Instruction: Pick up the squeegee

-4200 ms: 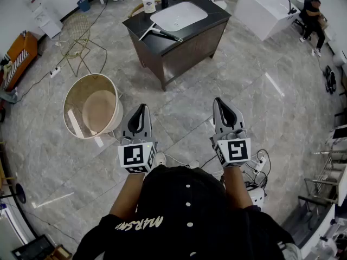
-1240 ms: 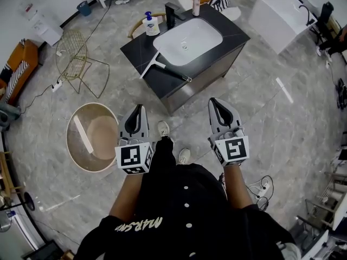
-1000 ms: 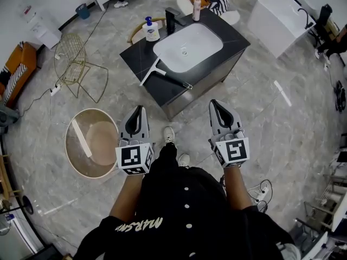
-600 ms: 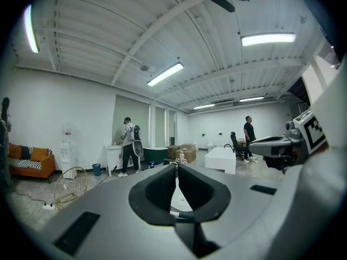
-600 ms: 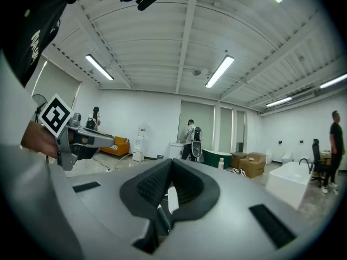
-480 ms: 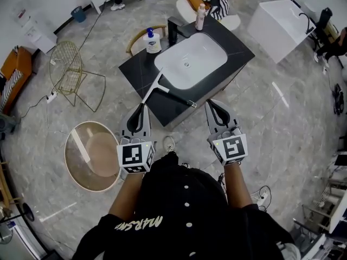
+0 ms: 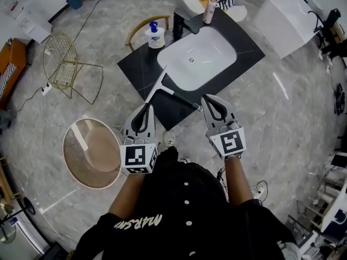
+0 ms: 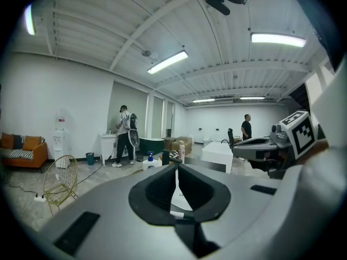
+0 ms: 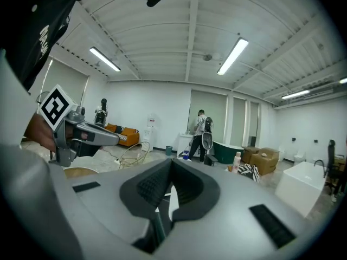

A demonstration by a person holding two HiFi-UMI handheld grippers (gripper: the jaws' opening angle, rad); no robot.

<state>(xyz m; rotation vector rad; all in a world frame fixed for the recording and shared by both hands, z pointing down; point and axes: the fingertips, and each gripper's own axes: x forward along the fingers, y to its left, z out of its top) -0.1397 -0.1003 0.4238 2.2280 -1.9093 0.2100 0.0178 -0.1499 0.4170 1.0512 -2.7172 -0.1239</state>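
Squeegee [image 7: 172, 92] on counter [image 7: 136, 70] btwn L gripper [image 7: 145, 109] & R gripper [image 7: 208, 99] (both jaws together, empty), handle end nr R

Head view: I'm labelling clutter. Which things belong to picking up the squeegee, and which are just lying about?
Job: squeegee, dark countertop, left hand-held gripper, right hand-held gripper.
Lying about: soap dispenser, pink bottle, wire chair, round tub.
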